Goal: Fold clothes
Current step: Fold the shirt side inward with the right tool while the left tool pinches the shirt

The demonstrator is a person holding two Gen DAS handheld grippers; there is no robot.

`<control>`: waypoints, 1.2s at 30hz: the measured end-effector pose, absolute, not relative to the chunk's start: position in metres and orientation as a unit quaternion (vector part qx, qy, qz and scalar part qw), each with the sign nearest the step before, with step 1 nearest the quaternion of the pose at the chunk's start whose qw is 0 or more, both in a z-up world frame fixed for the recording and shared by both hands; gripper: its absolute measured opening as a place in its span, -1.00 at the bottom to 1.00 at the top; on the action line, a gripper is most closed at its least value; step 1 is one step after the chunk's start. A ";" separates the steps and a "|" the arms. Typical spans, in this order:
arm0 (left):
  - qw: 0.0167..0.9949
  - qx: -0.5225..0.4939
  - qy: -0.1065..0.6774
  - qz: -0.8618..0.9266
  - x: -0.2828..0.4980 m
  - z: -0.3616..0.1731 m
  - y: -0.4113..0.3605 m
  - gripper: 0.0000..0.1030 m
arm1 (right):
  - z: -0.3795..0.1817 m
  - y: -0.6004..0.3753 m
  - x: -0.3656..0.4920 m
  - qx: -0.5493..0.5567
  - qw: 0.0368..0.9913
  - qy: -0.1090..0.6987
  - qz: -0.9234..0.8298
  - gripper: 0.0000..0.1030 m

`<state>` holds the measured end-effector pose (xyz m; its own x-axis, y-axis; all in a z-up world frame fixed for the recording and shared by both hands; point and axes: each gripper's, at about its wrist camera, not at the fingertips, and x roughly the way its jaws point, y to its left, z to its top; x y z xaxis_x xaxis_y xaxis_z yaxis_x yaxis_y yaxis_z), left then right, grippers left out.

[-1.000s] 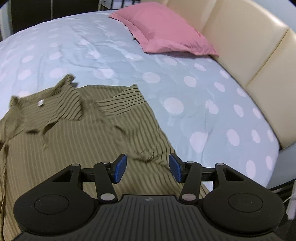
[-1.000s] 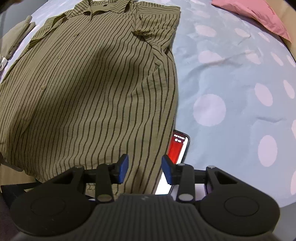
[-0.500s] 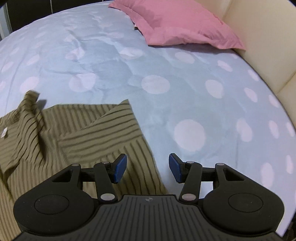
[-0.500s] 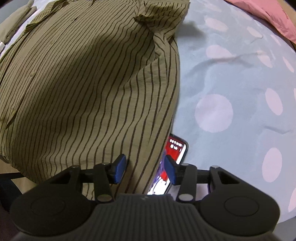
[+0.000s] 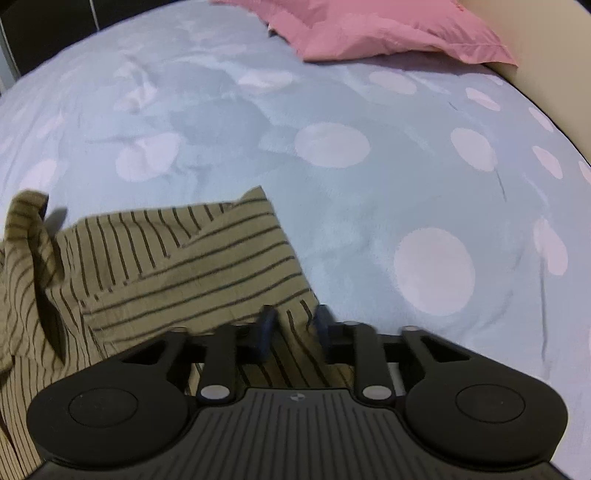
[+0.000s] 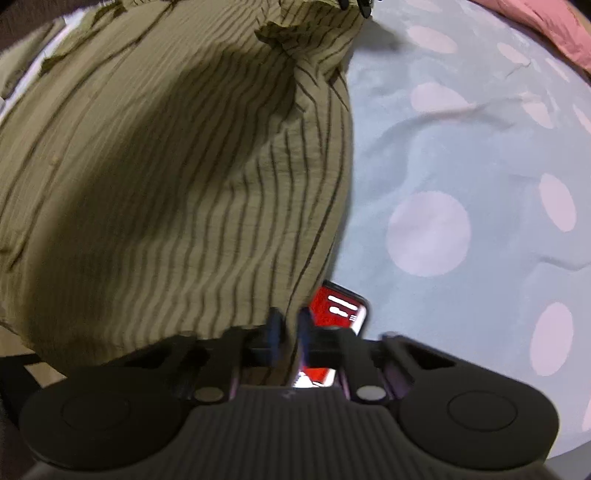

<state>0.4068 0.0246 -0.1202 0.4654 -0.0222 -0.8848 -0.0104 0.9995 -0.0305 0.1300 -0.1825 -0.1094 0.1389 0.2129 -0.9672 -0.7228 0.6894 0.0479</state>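
Note:
An olive shirt with thin dark stripes [image 6: 166, 177] lies spread on the bed. In the left wrist view its sleeve and shoulder [image 5: 192, 266] lie just ahead. My left gripper [image 5: 293, 326] has its blue pads narrowed around the shirt's right side edge near the sleeve. My right gripper [image 6: 289, 328] is shut on the shirt's right edge near the hem, and the cloth there is drawn up in a ridge.
The bed has a pale blue cover with large white dots [image 5: 406, 177]. A pink pillow [image 5: 388, 29] lies at the head by a cream headboard [image 5: 554, 55]. A phone with a red lit screen [image 6: 340, 306] lies on the cover just right of my right gripper.
Both grippers went from open to closed on the shirt's right edge. The left one moved forward over the sleeve. The shirt's edge has lifted and bunched in the right wrist view.

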 end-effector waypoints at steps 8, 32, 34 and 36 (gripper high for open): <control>0.871 -0.062 0.485 -0.044 0.390 -0.093 0.053 -1.00 | -0.068 -0.179 0.117 -0.195 0.736 0.543 0.355 -0.95; 0.886 -0.249 0.392 0.002 0.281 -0.074 0.285 -1.00 | -0.049 -0.027 0.027 -0.265 0.609 0.517 0.540 -0.95; 0.882 -0.260 0.394 0.007 0.279 -0.088 0.295 -1.00 | -0.059 -0.019 0.024 -0.272 0.597 0.527 0.541 -0.96; 0.876 -0.270 0.401 0.009 0.277 -0.102 0.304 -1.00 | -0.068 -0.013 0.021 -0.282 0.583 0.536 0.541 -0.96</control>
<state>0.2767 0.3036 -0.1017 0.6790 -0.2015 -0.7059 -0.2313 0.8539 -0.4663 0.0214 -0.0126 -0.0682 -0.1606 0.3287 -0.9307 -0.9335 0.2558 0.2514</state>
